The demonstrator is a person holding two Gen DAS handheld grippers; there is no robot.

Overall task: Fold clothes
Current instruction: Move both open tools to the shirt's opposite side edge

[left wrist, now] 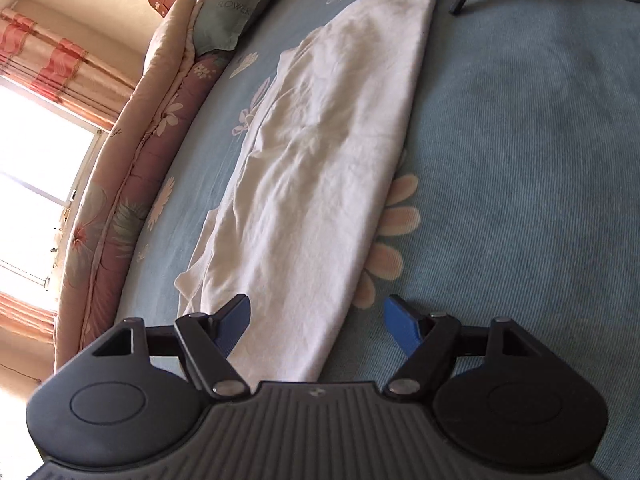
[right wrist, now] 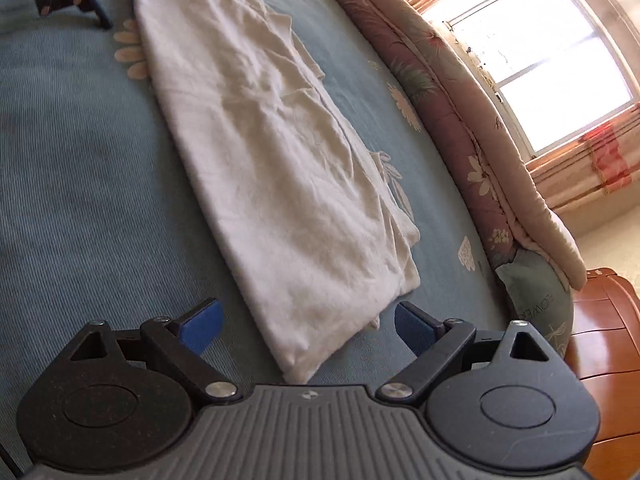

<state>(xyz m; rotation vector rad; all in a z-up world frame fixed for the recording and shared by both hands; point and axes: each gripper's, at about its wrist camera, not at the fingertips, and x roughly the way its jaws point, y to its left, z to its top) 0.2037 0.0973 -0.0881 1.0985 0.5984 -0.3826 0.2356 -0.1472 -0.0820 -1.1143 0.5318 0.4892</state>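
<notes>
White garment [left wrist: 320, 152] laid flat on the blue flowered bedsheet [left wrist: 520, 160], folded lengthwise into a long narrow strip, creased along the upper layer, with loose edges showing on the side toward the window. Rolled floral quilt [left wrist: 132, 184] and a green pillow [left wrist: 232, 12] along the far edge of the bed; wooden headboard [right wrist: 600, 340] beyond.

Left claw [left wrist: 318, 320] spread wide, blue pads [left wrist: 236, 320] apart, nothing pinched; near end of the strip lying below and between them (contact not confirmed). Right claw [right wrist: 306, 324] likewise spread, blue pads [right wrist: 200, 328] clear of the cloth, the opposite end of the strip lying between them. Each claw visible in the other's view at the far end of the garment, on the bed just beside the cloth.
</notes>
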